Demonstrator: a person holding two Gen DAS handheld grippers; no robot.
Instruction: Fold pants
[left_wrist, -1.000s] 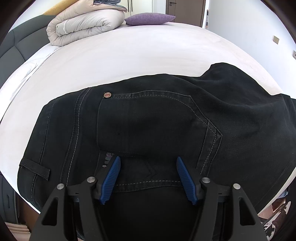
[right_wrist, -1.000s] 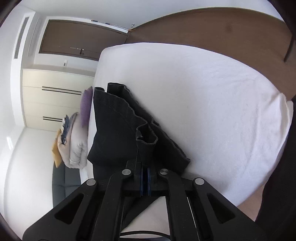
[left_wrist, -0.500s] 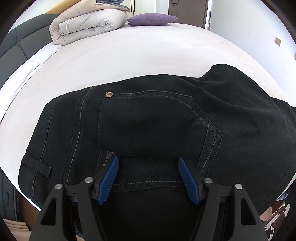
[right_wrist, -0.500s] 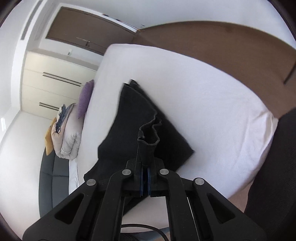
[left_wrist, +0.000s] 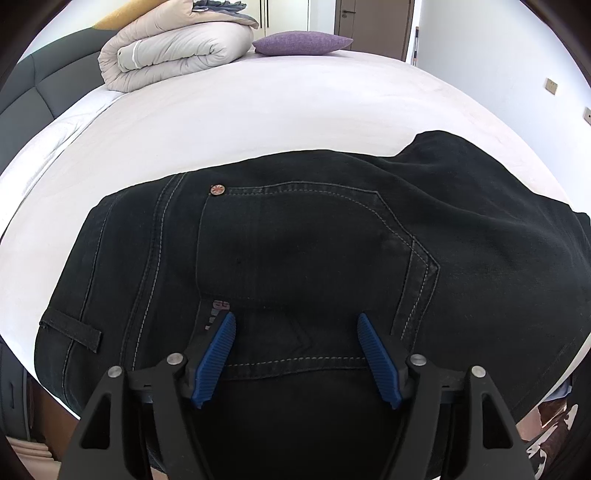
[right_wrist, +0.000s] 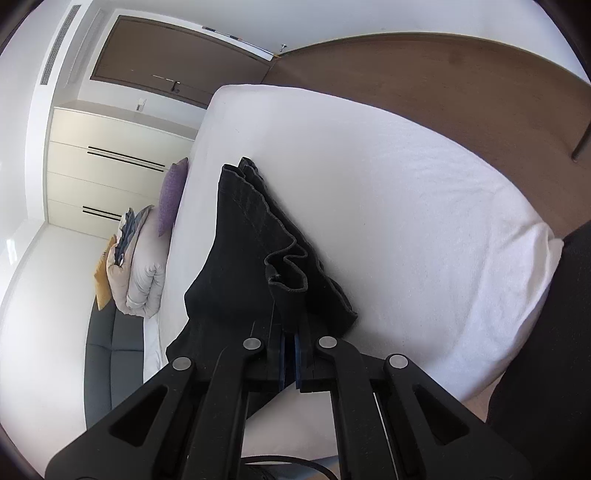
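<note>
- Two hand-held grippers are in view, one in each of your hands.
- Your left gripper (left_wrist: 295, 325) has its blue ribbed fingers (left_wrist: 216, 360) spread wide, with nothing between them. It hovers over the seat of the black denim pants (left_wrist: 314, 251), its fingertips to either side of the back pocket's lower part; whether they touch the cloth cannot be told.
- Your right gripper (right_wrist: 290, 345) has its jaws pressed together on a bunched hem of the same pants (right_wrist: 243, 258), which rises from the jaws in a rumpled fold.
- The pants lie on the white-sheeted bed (left_wrist: 258, 110), near its edge on the camera's side, back pocket and copper rivet (left_wrist: 217, 189) facing up.
- A rolled beige duvet (left_wrist: 177, 51) and a purple cushion (left_wrist: 301, 42) sit at the far end of the bed, well apart from the pants.
</note>
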